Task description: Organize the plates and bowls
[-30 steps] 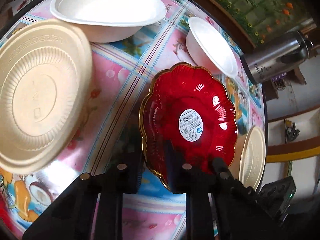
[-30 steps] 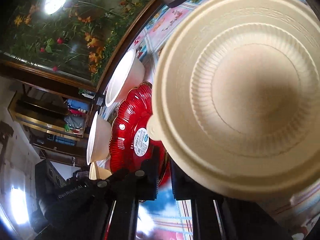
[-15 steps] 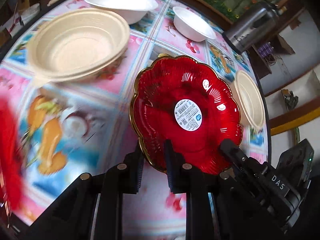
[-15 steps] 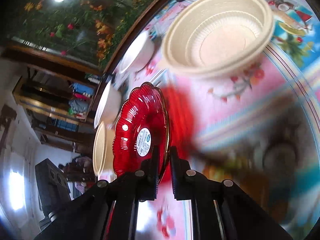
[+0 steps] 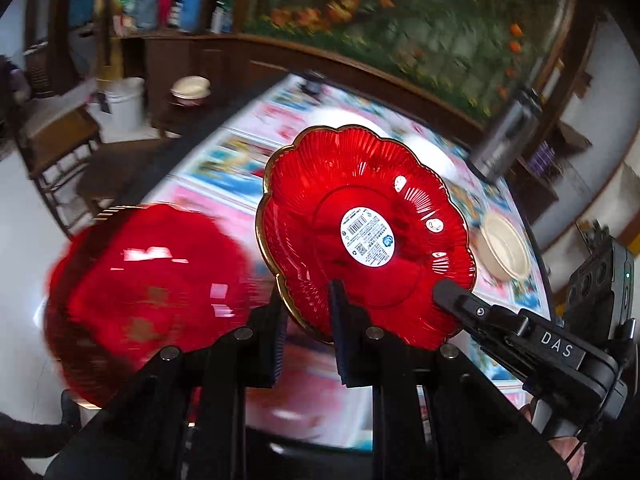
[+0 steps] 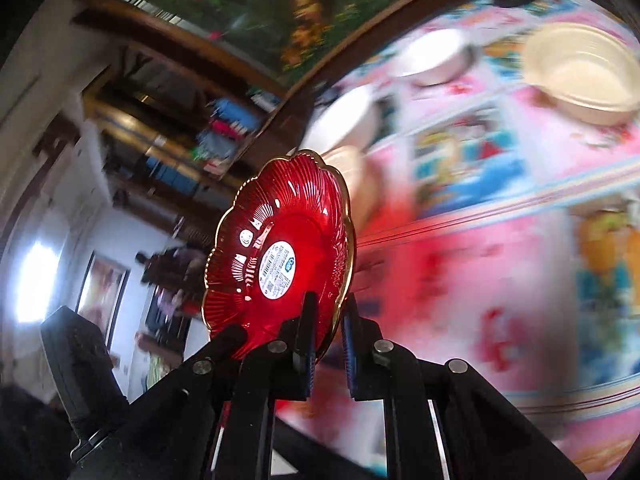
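Above the colourful table [image 5: 256, 152], both the left tongs [image 5: 308, 312] and right tongs [image 6: 326, 320] stay clamped on the red plate's [image 5: 360, 236] rim, beside a second red plate [image 5: 148, 280].

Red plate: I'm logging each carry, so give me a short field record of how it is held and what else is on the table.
held item: red plate, gold rim, white sticker
left gripper: shut on its near rim
right gripper: shut on its rim
plate pose: lifted, tilted
other red plate: blurred, lower left in left view
on tablecloth: cream bowl, white bowls
background: steel flask
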`<state>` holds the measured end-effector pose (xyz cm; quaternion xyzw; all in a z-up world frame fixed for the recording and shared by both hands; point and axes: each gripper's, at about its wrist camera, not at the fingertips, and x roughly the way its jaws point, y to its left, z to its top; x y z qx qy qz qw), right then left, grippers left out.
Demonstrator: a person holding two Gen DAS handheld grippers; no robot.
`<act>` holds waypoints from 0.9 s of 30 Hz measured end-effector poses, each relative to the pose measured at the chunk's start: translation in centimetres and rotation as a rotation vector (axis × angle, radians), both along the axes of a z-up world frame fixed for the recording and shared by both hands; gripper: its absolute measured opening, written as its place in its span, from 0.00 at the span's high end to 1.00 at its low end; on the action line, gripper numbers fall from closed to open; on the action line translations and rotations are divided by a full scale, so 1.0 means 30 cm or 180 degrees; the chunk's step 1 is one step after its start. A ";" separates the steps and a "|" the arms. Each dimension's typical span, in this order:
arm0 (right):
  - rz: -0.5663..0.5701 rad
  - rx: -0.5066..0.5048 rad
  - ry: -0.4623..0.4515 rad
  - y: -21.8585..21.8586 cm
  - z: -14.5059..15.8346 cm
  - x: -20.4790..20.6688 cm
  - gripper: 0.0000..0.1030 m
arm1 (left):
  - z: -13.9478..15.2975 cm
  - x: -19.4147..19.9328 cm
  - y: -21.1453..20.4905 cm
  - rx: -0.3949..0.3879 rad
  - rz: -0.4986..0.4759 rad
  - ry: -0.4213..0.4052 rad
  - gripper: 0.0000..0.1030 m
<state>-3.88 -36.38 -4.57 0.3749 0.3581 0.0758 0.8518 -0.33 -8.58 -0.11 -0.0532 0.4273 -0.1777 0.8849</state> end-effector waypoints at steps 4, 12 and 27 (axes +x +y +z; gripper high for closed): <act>0.0325 -0.0098 -0.0041 0.186 0.029 0.060 0.89 | 0.022 -0.010 0.155 0.0032 0.0236 -0.0120 0.83; 0.0785 -0.0499 0.0105 0.481 -0.008 0.126 0.89 | -0.086 0.008 0.369 0.0110 0.0615 0.0103 0.82; 0.0990 -0.0985 0.0537 0.626 -0.129 0.200 0.83 | -0.211 0.043 0.390 0.0239 0.0592 0.0476 0.81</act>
